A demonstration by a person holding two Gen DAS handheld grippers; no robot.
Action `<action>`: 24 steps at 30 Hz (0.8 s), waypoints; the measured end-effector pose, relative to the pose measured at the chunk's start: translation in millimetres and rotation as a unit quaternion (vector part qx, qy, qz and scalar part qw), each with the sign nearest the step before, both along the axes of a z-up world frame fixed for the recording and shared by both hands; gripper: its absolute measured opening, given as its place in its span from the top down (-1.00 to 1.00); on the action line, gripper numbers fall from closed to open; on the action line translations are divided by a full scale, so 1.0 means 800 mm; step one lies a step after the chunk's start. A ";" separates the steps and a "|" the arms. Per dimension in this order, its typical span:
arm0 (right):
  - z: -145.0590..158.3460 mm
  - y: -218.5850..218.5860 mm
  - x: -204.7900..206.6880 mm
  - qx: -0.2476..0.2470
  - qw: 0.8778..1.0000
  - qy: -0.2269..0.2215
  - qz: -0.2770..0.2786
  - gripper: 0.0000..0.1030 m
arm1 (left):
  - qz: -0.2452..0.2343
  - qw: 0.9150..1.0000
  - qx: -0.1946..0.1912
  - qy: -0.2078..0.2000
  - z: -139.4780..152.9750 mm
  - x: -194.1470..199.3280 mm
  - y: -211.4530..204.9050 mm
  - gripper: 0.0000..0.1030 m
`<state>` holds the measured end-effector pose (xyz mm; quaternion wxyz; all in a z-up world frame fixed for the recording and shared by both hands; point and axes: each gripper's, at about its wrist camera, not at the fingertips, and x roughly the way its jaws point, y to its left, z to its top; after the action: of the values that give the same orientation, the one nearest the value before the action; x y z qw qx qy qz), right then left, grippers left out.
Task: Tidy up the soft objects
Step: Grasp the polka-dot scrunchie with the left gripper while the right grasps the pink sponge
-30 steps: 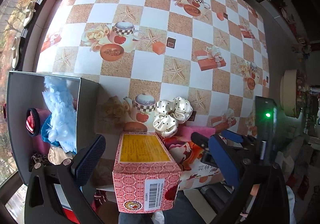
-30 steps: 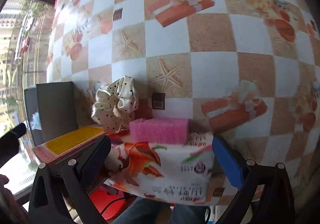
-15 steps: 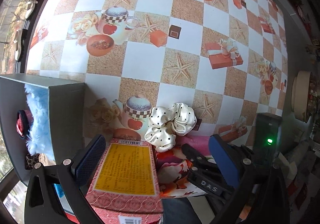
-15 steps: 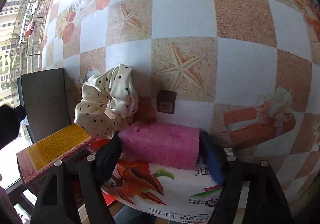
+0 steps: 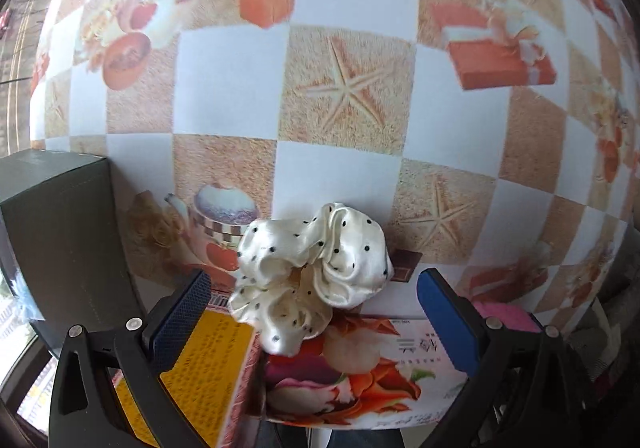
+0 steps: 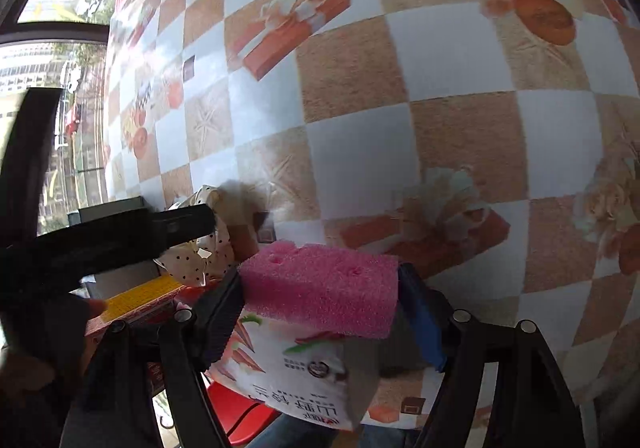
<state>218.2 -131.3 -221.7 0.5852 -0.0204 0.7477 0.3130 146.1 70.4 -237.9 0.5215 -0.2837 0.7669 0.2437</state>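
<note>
A cream satin scrunchie with black dots [image 5: 310,276] lies on the table edge, partly on the boxes; it also shows in the right wrist view [image 6: 196,248]. My left gripper [image 5: 312,318] is open, its jaws either side of the scrunchie and just short of it. My right gripper [image 6: 320,288] is shut on a pink sponge [image 6: 324,280] and holds it a little above a flowered packet [image 6: 296,372]. A corner of the sponge [image 5: 506,314] shows in the left wrist view.
A dark grey bin [image 5: 60,240] stands at the left. A red box with a yellow label [image 5: 200,380] and the flowered packet [image 5: 360,364] lie at the table's near edge. The checked tablecloth [image 5: 340,87] stretches beyond.
My left gripper has moved forward and down, so the scrunchie now sits between its jaws. My right gripper has closed on the pink sponge and lifted it off the packet.
</note>
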 end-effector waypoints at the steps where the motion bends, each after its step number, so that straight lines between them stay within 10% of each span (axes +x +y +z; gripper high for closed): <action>1: 0.005 -0.001 0.004 0.001 1.000 0.001 -0.003 -0.47 | -0.001 1.000 0.001 0.009 -0.007 0.001 -0.002 -0.99; 8: 0.015 -0.045 0.014 0.010 0.999 -0.002 -0.035 -0.47 | 0.033 0.999 -0.014 0.023 -0.032 -0.009 0.007 -0.92; 16: 0.021 -0.049 0.013 0.015 0.998 -0.015 -0.056 -0.47 | 0.004 0.999 -0.007 -0.037 -0.003 -0.006 0.013 0.38; 24: 0.044 -0.025 -0.006 0.025 0.998 -0.043 -0.048 -0.47 | -0.035 0.992 0.033 -0.115 0.061 0.004 -0.010 0.47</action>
<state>213.2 -151.3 -186.1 0.6313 0.0166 0.7144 0.3015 149.4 62.7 -189.2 0.6236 -0.2655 0.7028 0.2160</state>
